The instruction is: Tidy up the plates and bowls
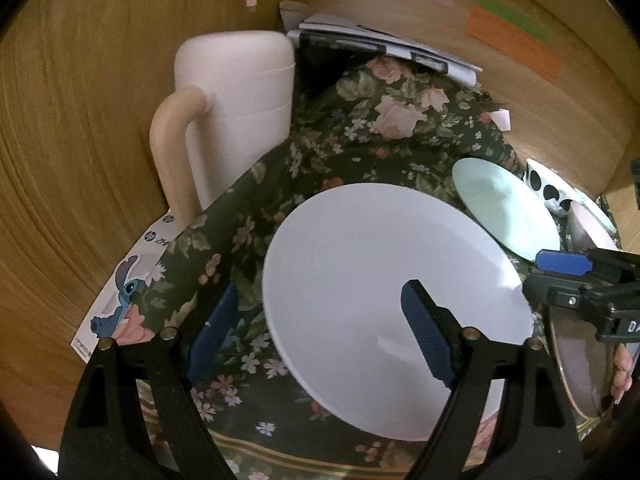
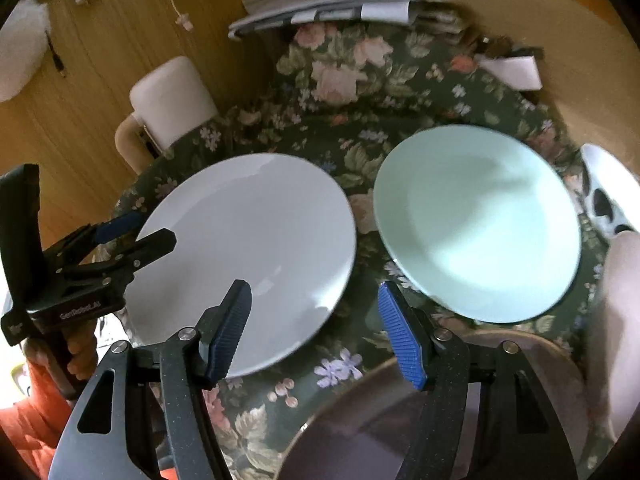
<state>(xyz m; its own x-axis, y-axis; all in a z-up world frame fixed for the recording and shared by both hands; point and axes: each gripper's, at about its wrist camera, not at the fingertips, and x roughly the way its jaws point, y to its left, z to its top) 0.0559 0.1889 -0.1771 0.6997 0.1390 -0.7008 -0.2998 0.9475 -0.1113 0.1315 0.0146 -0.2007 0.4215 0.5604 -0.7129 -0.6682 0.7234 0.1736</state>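
White plate (image 2: 248,256) and pale green plate (image 2: 480,224) lie bare on the floral-clothed surface (image 2: 340,92) — left tongs (image 1: 320,332) and right tongs (image 2: 316,332) both gape apart.

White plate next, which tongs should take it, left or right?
Left, probably. The left tongs are open and straddle the white plate at its near-left rim. The right tongs are open too, over the gap between it and the mint plate.
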